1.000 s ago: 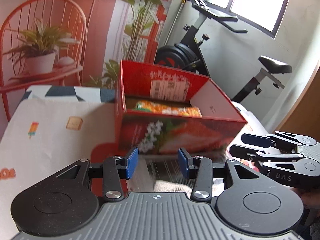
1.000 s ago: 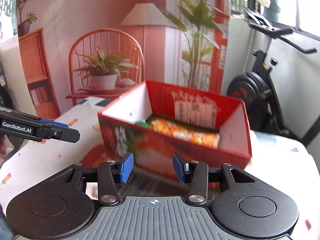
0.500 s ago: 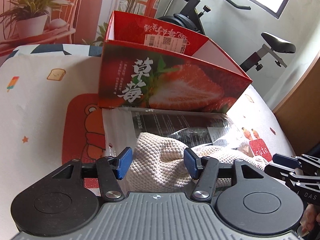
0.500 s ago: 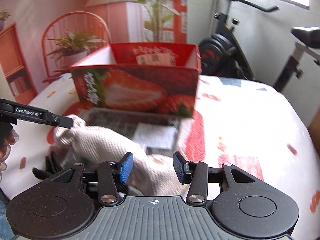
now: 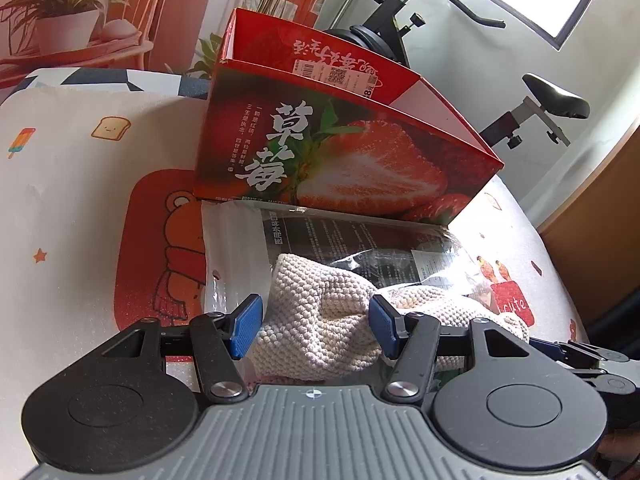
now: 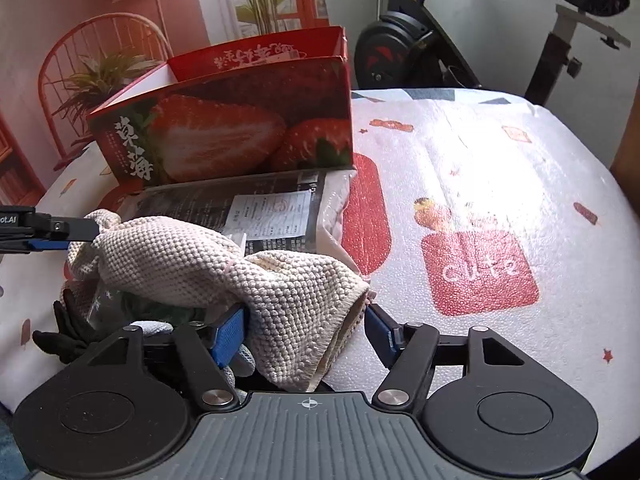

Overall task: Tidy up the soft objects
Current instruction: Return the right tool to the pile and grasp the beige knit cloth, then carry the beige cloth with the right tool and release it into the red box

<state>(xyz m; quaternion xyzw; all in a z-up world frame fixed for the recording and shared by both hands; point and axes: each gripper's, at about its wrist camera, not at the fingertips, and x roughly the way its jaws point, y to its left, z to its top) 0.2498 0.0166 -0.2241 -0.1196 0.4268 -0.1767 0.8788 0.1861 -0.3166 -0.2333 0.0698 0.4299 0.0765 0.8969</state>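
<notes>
A cream knitted cloth (image 5: 320, 312) (image 6: 192, 264) lies bunched on a printed plastic package (image 5: 360, 236) (image 6: 248, 208), in front of the red strawberry box (image 5: 340, 152) (image 6: 224, 132). My left gripper (image 5: 315, 326) is low over one end of the cloth; its blue pads stand apart with the cloth between them. In the right wrist view its fingertips (image 6: 76, 226) reach the cloth's far left end. My right gripper (image 6: 304, 334) straddles the other, hemmed end, and its jaws are opening around it. The right gripper's fingers (image 5: 580, 356) also show at the far right of the left wrist view.
A black glove (image 6: 64, 332) lies left of the right gripper, on the foam table cover (image 6: 480, 160) with red cartoon prints. An exercise bike (image 5: 540, 100) (image 6: 400, 40) stands behind the table. The box's inside is hidden from both views.
Both grippers came down from above the box to the cloth in front of it. Each pair of jaws has widened, and the cloth now sits between both.
</notes>
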